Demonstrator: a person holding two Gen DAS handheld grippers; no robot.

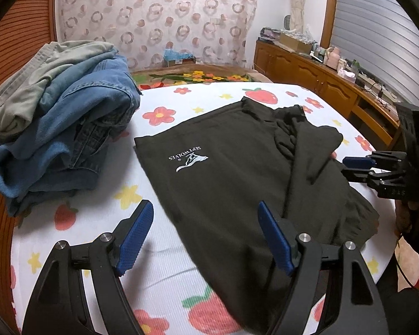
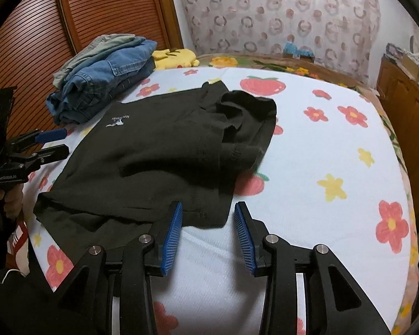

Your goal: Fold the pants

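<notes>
A bed under a white sheet [image 2: 307,167] printed with flowers and strawberries fills both of my wrist views, backed by a patterned curtain [image 1: 159,14] and a wooden sideboard [image 1: 307,69] along one wall. At the far corner sits a stack of folded jeans [image 1: 69,128] topped by a pale green garment; a yellow plush toy [image 2: 176,55] lies just behind it.

The black pants [image 1: 231,173], the job at hand, lie across the middle of the sheet, partly folded, with a white logo [image 1: 191,160] facing up. One end is flat; the other, beyond the logo, is bunched into a rumpled heap. From my seat the long axis appears to run from the near edge of the bed away toward the curtain, slanting across the left camera's view.

My left gripper [image 1: 206,237] hovers over the near part of the cloth, jaws spread wide, with its right-hand finger above the fabric and its left-hand finger above bare sheet; nothing is held. My right gripper [image 2: 208,234] sits at the near hem corner, jaws parted and empty, the corner lying just ahead of them.

I judge the right gripper the nearer to a graspable edge, so the next fold likely starts there, carrying the hem along the long axis toward the heap.
</notes>
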